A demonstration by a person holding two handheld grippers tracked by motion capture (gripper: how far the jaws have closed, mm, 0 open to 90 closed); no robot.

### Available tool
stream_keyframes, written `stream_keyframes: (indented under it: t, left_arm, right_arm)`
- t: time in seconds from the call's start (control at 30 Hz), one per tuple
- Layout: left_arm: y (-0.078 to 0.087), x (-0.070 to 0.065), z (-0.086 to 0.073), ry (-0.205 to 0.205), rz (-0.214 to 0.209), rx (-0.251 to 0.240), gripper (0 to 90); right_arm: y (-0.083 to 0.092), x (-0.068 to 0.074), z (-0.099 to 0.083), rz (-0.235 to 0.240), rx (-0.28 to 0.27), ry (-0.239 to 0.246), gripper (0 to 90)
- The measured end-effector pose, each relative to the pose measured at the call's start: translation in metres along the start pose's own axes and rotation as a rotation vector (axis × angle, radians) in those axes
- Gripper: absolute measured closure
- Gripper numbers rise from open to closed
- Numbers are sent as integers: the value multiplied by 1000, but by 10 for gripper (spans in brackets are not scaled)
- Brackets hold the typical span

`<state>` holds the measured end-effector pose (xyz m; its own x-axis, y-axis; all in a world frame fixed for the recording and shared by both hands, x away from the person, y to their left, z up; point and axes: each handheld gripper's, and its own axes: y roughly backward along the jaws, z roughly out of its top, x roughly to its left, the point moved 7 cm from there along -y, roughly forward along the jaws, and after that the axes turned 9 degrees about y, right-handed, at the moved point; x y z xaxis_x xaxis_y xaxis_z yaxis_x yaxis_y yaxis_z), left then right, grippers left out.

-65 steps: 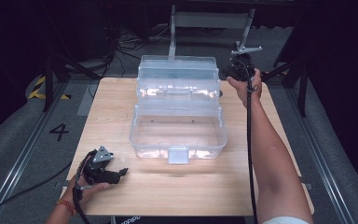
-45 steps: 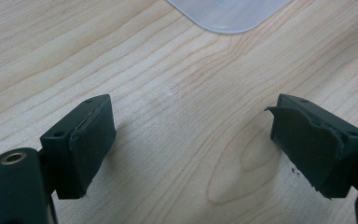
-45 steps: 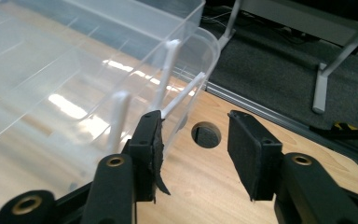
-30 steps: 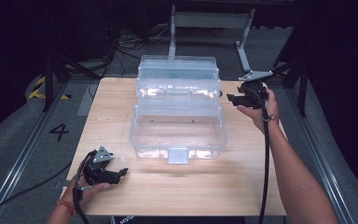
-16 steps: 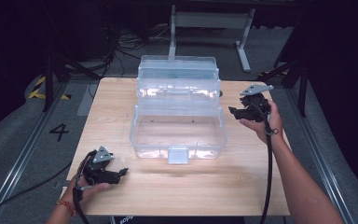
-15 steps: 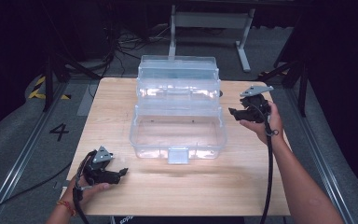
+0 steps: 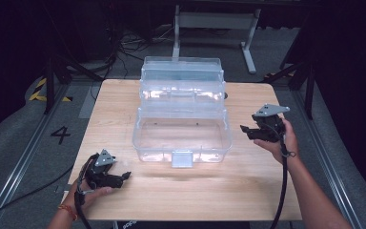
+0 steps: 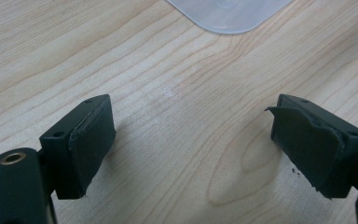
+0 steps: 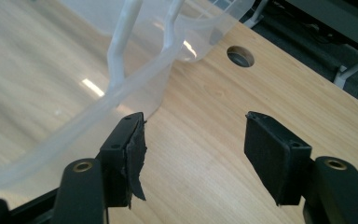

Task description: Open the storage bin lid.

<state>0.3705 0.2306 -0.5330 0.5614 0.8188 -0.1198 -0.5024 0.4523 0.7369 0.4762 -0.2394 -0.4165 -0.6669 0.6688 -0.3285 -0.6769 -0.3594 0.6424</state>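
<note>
The clear box (image 7: 183,121) is seen mid-table just left of the right gripper (image 7: 248,131), whose empty jaws have just been opening, its long axis across, well apart from the open, empty left gripper (image 7: 124,176).

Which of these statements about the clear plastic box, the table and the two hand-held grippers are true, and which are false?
1. The clear plastic box stands open on the wooden table. True.
2. The right hand-held gripper is clamped on the box's rim. False: its jaws stand apart beside the box's right side, with bare table between them; they have just been opening.
3. The left hand-held gripper is near the table's front left corner, jaws apart, holding nothing. True.
4. The box's lower compartment is full of tools. False: it looks empty.
5. A round hole is cut in the tabletop near the box. True.
</note>
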Motion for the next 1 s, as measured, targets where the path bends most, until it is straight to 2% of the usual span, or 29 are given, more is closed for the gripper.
stream_keyframes:
  t: [0.03, 0.1, 0.13, 0.2, 0.6, 0.87, 1.0]
  left_arm:
    - [0, 2, 1, -25, 13, -4, 140]
    - [0, 1, 1, -4, 1, -1, 138]
    - [0, 1, 1, -4, 1, -1, 138]
    - [-1, 1, 1, -4, 2, -1, 137]
    - [-1, 1, 1, -5, 1, -1, 137]
    - [-1, 0, 1, -3, 1, -1, 137]
    - [-1, 1, 1, -6, 1, 1, 137]
  right_arm:
    - [1, 2, -4, 4, -2, 3, 382]
    - [4, 6, -13, 28, -19, 13, 371]
    - [4, 6, -13, 28, -19, 13, 371]
    - [6, 11, -23, 60, -42, 27, 368]
    - [15, 24, -67, 44, -33, 33, 354]
    - [14, 35, -102, 65, -10, 9, 345]
    - [13, 39, -123, 67, 3, -32, 345]
